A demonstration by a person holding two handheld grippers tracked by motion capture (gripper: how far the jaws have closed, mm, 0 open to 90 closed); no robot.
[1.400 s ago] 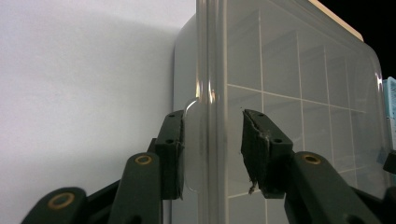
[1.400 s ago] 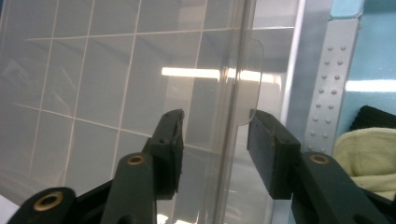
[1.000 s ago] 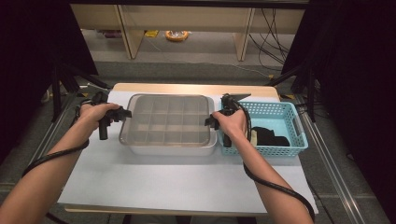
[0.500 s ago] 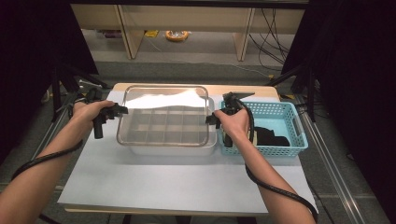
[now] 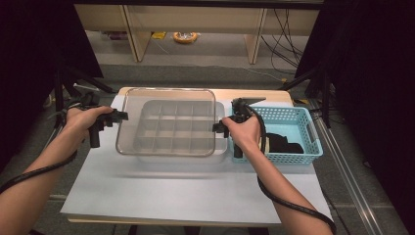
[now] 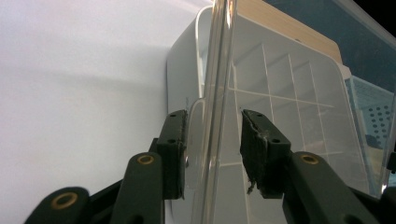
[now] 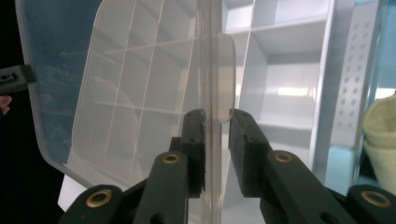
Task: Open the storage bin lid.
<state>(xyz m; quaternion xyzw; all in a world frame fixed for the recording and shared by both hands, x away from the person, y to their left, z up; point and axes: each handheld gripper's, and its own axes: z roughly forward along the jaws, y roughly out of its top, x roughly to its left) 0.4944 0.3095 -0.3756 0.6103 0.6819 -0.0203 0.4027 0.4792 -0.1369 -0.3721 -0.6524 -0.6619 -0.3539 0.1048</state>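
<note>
Evidently the clear lid (image 5: 166,122) was light, thin, slick. The left gripper (image 6: 212,140) and right gripper (image 7: 217,135) each clasped an end tab, jaws on the right one having just narrowed.

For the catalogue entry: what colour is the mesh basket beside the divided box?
Light blue basket, clearest in the high view.

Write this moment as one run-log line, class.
phase: lifting lid | left gripper: on clear lid left tab | right gripper: jaws just closing on right tab | divided box: on table
</note>
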